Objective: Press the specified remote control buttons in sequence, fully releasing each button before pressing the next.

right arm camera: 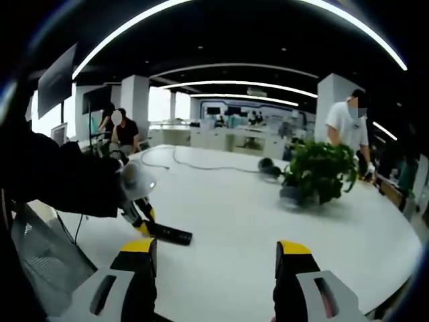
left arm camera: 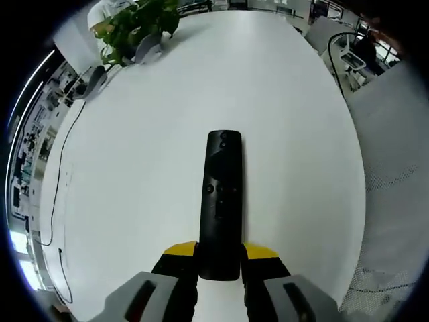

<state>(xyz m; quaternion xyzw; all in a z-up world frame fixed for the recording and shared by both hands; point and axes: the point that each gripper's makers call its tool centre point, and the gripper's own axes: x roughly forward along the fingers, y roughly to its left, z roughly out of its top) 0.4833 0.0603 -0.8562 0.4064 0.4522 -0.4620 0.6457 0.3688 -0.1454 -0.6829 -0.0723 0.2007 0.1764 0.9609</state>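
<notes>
Left gripper view looks down on the white counter point(left arm camera: 134, 168), where the left hand-held gripper point(left arm camera: 219, 260) closes its yellow-tipped jaws around the near end of the black remote control point(left arm camera: 222, 201). This steadies the remote, I think, with its buttons facing up for pressing. A potted plant point(left arm camera: 134, 23) stands far behind. Right gripper view shows the right hand-held gripper point(right arm camera: 216, 258) wide open and holding nothing, above the counter, with the remote point(right arm camera: 167, 234) well to its left.
</notes>
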